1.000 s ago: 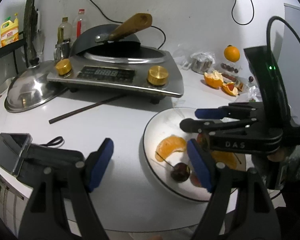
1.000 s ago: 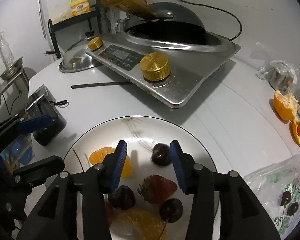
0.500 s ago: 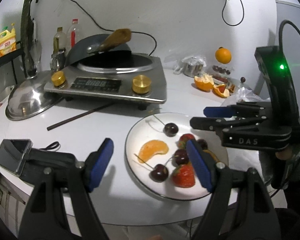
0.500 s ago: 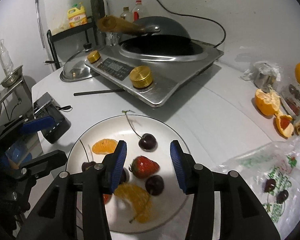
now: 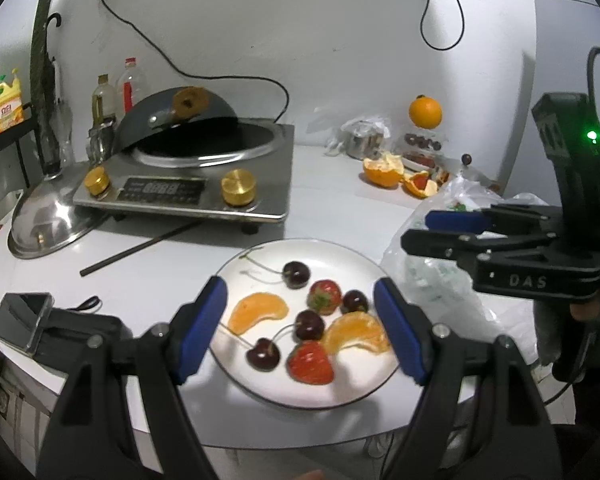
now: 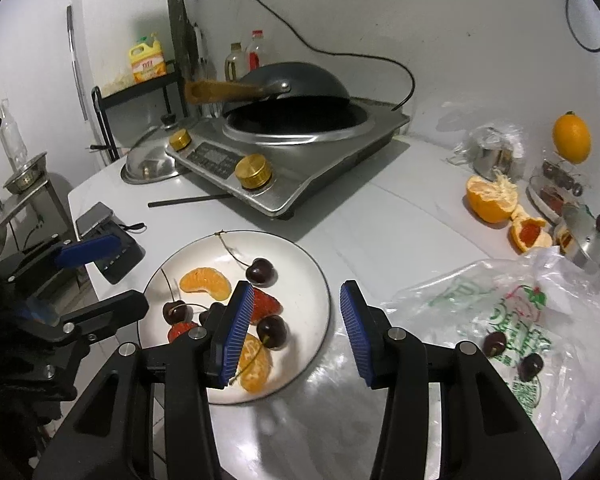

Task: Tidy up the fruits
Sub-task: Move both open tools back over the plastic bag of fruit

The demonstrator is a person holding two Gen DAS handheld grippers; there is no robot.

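Both tongs — left tongs (image 5: 300,330) and right tongs (image 6: 296,330) — have been drawn back from the plate (image 5: 342,252), spread apart and empty; the arrangement seems finished.

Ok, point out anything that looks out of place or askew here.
The wok sits tipped on edge over the cooker, not seated flat. Two cherries lie loose on the plastic bag, off the plate. Orange peel is scattered on the table.

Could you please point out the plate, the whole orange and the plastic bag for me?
plate (image 5: 320,250), left wrist view, bare far rim.
whole orange (image 6: 571,138), right wrist view, middle of the peel.
plastic bag (image 6: 512,300), right wrist view, printed top face.
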